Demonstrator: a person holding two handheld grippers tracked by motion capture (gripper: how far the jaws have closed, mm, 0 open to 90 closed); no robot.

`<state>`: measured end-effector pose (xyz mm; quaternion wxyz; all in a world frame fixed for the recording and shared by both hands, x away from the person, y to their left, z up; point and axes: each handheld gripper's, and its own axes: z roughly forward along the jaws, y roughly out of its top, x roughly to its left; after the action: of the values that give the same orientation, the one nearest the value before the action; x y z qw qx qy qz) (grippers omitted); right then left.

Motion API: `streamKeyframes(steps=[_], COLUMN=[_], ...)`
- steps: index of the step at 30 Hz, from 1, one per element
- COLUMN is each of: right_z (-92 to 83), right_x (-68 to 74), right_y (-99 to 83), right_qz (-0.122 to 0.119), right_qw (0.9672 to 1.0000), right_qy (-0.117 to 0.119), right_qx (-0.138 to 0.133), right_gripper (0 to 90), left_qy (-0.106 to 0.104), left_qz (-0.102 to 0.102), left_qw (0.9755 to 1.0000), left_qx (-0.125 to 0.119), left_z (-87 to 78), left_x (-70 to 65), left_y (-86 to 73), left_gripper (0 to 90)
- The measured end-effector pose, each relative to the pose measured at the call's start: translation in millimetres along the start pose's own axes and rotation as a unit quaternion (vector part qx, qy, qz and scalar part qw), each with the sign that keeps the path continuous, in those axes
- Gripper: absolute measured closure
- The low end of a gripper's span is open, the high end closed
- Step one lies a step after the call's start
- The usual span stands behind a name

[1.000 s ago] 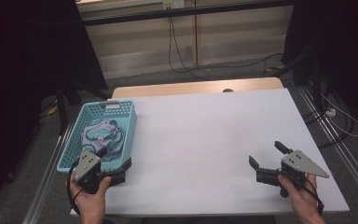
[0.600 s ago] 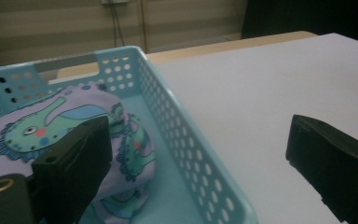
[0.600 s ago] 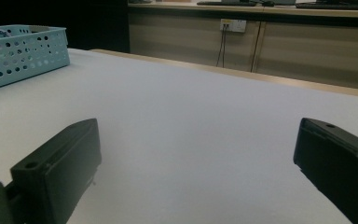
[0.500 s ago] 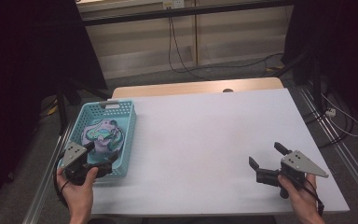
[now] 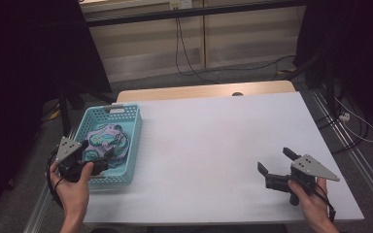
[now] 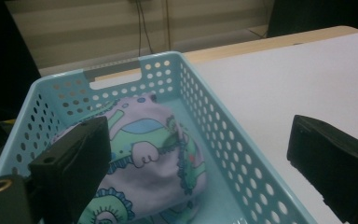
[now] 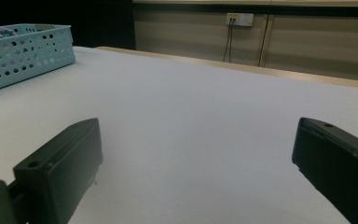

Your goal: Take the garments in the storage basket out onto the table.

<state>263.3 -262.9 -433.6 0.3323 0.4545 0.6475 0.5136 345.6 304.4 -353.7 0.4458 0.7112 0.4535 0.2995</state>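
A light blue perforated basket stands at the left edge of the white table. Inside it lies a bunched lilac cloth with green and blue cartoon print. My left gripper hovers open at the basket's near end. In the left gripper view its left jaw is over the cloth, its right jaw is beyond the basket's right wall, and the left gripper holds nothing. My right gripper is open and empty low over the table's near right part, and the right gripper view shows the right gripper pointing across the table.
The basket appears far left in the right gripper view. Beyond the table's far edge is a wooden strip, then a wall with hanging cables. Metal rails run along the table's right side.
My left gripper has shifted left and slightly farther, from the basket's front right corner to its near end. The right gripper has barely moved.
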Motion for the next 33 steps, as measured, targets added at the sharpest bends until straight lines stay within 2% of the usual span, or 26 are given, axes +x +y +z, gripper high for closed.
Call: streamKeyframes(steps=[4,7,8,9,11,16,19,21,23,24,25,26,28,29,30,31,32,33], right_z=[1.4,2.4,2.7,2.7,2.9,2.7,2.9,3.5,4.1,4.1,3.8,3.6,3.5,2.6,2.3,2.3,2.1,2.1], right_x=[1.3,1.1,0.4,0.4,0.2,2.3,4.7,5.3,4.7,4.3,4.0,3.8,3.7,4.2,4.3,4.3,4.5,4.5], right_y=[0.3,0.3,0.3,0.3,0.7,1.8,1.9,1.4,1.3,1.2,1.3,1.3,1.3,1.3,1.1,1.1,0.9,0.8], right_qz=[-0.003,-0.006,-0.007,-0.007,-0.006,-0.009,-0.015,-0.014,-0.012,-0.012,-0.013,-0.012,-0.012,-0.014,-0.016,-0.016,-0.017,-0.018], right_qw=[1.0,1.0,1.0,1.0,1.0,0.9999,0.9998,0.9998,0.9999,0.9999,0.9999,0.9999,0.9999,0.9999,0.9998,0.9998,0.9998,0.9998], right_qy=[0.005,0.006,0.006,0.006,0.007,0.009,0.011,0.012,0.009,0.009,0.008,0.008,0.007,0.007,0.007,0.007,0.007,0.006], right_qx=[0.001,0.0,0.001,0.001,0.001,0.001,0.003,0.006,0.007,0.007,0.006,0.006,0.006,0.007,0.008,0.008,0.008,0.008], right_gripper=[1.3,1.3,1.4,1.4,1.4,1.3,1.3,1.3,1.3,1.3,1.3,1.4,1.4,1.3,1.3,1.3,1.3,1.3], left_qy=[0.014,0.01,0.02,0.02,0.017,0.007,0.019,0.018,0.015,0.015,0.025,0.028,0.022,0.02,0.036,0.036,0.048,0.043], left_qz=[-0.005,-0.01,-0.001,-0.001,0.002,-0.01,0.006,0.004,-0.02,-0.02,-0.002,0.0,-0.005,-0.012,0.002,0.002,0.013,0.005], left_qw=[0.9998,0.9995,0.9992,0.9992,0.9986,0.997,0.9963,0.9964,0.995,0.995,0.9942,0.9933,0.9932,0.9915,0.9897,0.9897,0.9868,0.9858], left_qx=[0.017,0.027,0.036,0.036,0.051,0.076,0.084,0.082,0.097,0.097,0.105,0.112,0.114,0.128,0.139,0.139,0.154,0.162], left_z=[7.6,14.5,18.9,18.9,24.2,37.5,45.0,51.2,59.9,59.9,67.9,72.3,76.1,83.3,87.4,87.4,92.4,97.5], left_x=[7.2,12.8,14.2,14.2,15.9,19.0,19.9,23.3,25.2,25.2,25.5,27.4,29.9,34.9,36.2,36.2,38.2,41.8], left_y=[6.9,13.4,18.7,18.7,24.2,29.3,30.4,31.9,37.0,37.0,38.8,39.0,38.2,36.3,34.8,34.8,32.6,30.5], left_gripper=[6.5,6.7,7.0,6.9,7.1,7.1,7.0,5.7,5.3,5.3,6.1,6.3,5.6,6.5,6.5,6.7,6.7,7.0])
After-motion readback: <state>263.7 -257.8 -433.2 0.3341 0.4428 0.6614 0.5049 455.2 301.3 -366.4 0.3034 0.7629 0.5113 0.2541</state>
